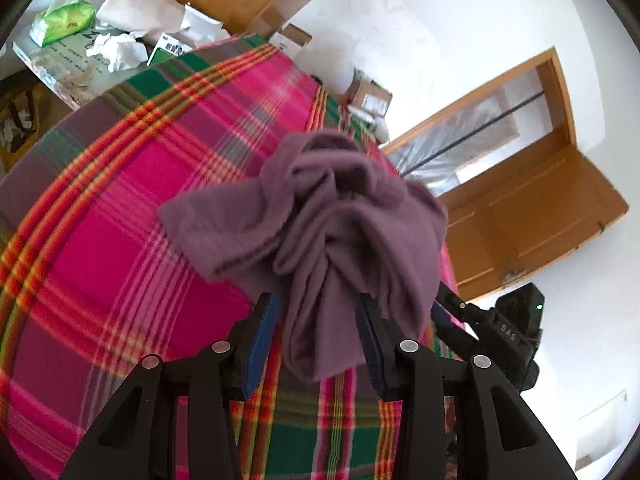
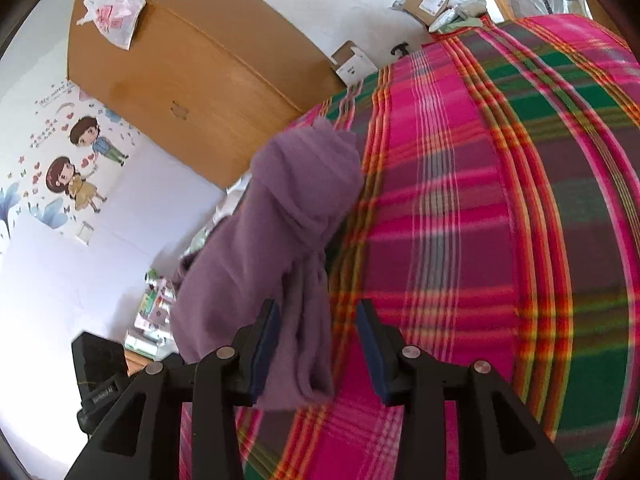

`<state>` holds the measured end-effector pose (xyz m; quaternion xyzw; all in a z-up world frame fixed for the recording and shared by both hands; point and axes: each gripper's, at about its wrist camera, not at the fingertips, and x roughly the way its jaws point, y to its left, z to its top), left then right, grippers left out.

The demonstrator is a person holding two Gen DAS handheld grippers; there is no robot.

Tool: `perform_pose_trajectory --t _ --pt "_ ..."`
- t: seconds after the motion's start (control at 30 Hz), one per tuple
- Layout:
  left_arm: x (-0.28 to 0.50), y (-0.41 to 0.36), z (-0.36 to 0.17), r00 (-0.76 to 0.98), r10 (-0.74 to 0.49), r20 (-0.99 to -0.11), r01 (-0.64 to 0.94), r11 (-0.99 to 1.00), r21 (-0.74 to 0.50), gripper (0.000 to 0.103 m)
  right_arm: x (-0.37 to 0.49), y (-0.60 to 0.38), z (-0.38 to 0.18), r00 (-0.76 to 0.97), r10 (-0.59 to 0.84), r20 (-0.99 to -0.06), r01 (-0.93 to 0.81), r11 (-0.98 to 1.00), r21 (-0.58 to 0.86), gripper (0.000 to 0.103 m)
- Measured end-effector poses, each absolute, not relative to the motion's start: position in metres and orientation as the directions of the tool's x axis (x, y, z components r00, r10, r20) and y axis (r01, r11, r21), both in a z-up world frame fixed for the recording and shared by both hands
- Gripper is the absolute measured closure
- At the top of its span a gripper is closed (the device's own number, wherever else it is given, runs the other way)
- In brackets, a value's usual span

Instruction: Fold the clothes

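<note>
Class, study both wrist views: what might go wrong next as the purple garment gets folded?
1. The purple garment hangs bunched, so it may land creased on the plaid bedspread.
2. The right gripper looks open around the cloth; that side may drop.
3. The left gripper also looks loose.

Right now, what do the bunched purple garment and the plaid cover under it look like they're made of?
Bunched purple garment: seemingly a soft fleece or brushed knit, matte, with a fuzzy nap and thick rounded folds. Pink-and-green plaid cover: apparently a flat woven cloth, matte, with crisp yarn-dyed stripes; the fibre can't be told.
</note>
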<state>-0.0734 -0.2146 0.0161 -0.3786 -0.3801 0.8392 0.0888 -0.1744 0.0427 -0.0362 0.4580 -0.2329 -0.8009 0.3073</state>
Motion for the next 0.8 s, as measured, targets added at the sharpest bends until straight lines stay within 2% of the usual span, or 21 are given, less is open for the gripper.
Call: perform_pose_trajectory --t 0.33,0.37,0.47,0.6,0.63,0.67,0.73,0.8 --pt "-0.091 -0.190 0.006 -0.634 0.438 -0.637 0.154 -0.736 -0.659 0.061 -0.170 0.011 -0.043 -0.308 -0.709 -0.635 0.364 -0.704 0.610 0.063" --pt "-0.092 -0.189 0.006 -0.635 0.436 -0.638 0.154 -0.737 -0.658 0.061 -0.170 0.011 -0.042 -0.309 -0.709 -0.634 0.367 -0.704 0.608 0.066" --pt "-0.095 -0.184 0.008 -0.635 0.431 -0.641 0.149 -0.746 -0.649 0.061 -0.173 0.012 -0.043 -0.294 -0.724 -0.625 0.365 -0.689 0.626 0.082" --pt "-0.097 -0.173 0.013 -0.639 0.428 -0.640 0.137 -0.754 -0.642 0.061 -0.173 0.014 -0.043 -0.293 -0.730 -0.617 0.361 -0.682 0.636 0.090" --pt "-0.099 -0.171 0.015 -0.640 0.424 -0.641 0.137 -0.758 -0.638 0.063 -0.172 0.016 -0.040 -0.299 -0.732 -0.612 0.367 -0.681 0.634 0.090" --pt "-0.100 -0.168 0.016 -0.638 0.423 -0.644 0.134 -0.762 -0.634 0.072 -0.171 0.018 -0.038 -0.306 -0.733 -0.608 0.372 -0.680 0.632 0.091" --pt "-0.101 -0.162 0.018 -0.632 0.424 -0.648 0.128 -0.768 -0.627 0.079 -0.169 0.023 -0.033 -0.322 -0.735 -0.597 0.373 -0.678 0.634 0.091" --pt "-0.100 -0.155 0.019 -0.629 0.438 -0.642 0.116 -0.764 -0.634 0.079 -0.168 0.030 -0.029 -0.336 -0.743 -0.580 0.371 -0.670 0.643 0.092"
